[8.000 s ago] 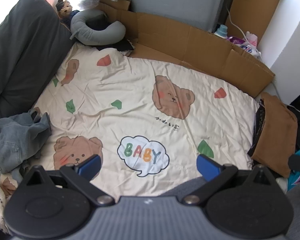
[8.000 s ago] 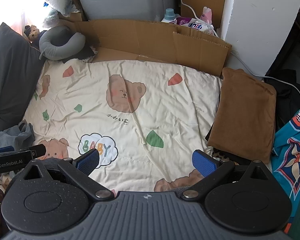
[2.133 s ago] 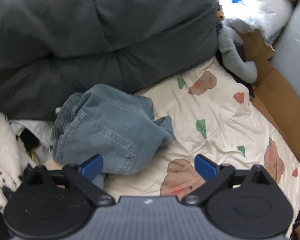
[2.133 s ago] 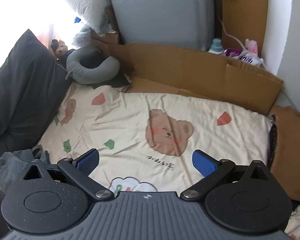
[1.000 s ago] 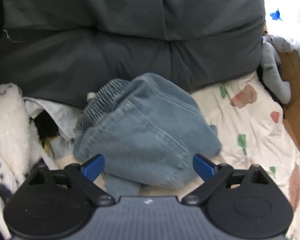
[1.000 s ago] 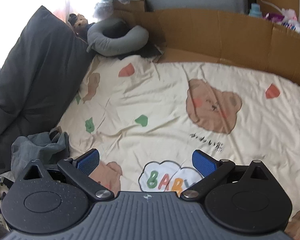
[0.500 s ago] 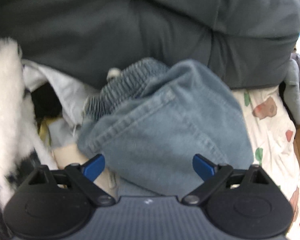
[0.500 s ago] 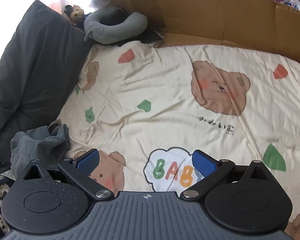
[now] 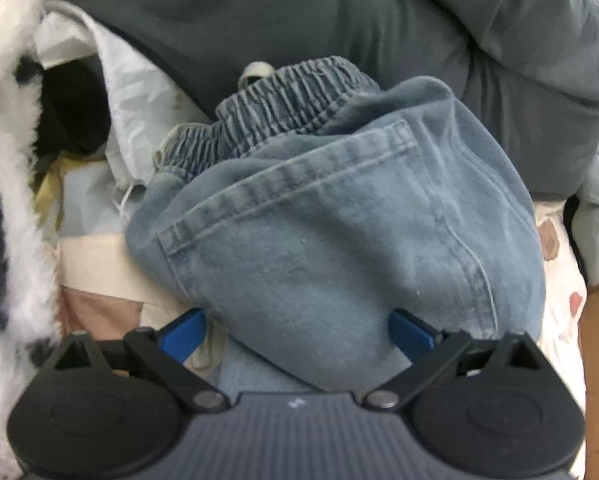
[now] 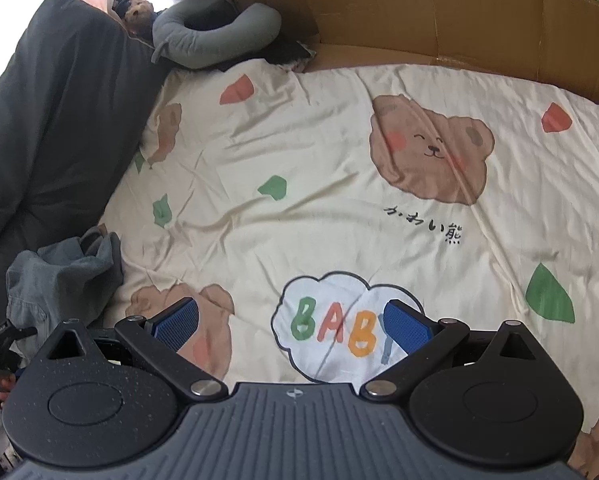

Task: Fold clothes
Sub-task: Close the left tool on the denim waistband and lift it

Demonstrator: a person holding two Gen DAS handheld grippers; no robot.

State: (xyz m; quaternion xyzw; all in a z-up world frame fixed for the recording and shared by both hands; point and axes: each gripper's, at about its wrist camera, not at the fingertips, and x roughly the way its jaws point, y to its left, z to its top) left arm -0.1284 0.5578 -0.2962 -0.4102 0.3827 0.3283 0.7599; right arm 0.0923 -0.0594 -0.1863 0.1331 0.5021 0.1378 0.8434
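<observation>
Left wrist view is basically all jeans: a crumpled heap of pale denim fills the middle of the frame, elastic waistband bunched at the top, a stitched pocket edge running across it. The left gripper sits with its blue pads spread wide on either side of the lower edge of the heap, cloth lying between them but nothing pinched, so my read is it's lined up to take a bite of the fabric. The heap leans against a dark grey cushion across the top, with a fuzzy black-and-white blanket down the left edge and some white cloth tucked behind, so it looks like the jeans sit on a laundry pile. Right wrist view gives the bigger picture that the close-up can't: the same jeans are a small lump at the lower left, at the edge of a cream bear-print sheet that lies spread across most of the frame, a decent surface for folding on. The right gripper hangs above the "BABY" cloud, pads wide apart, holding nothing. Only the close-up shows the waistband and seams.
</observation>
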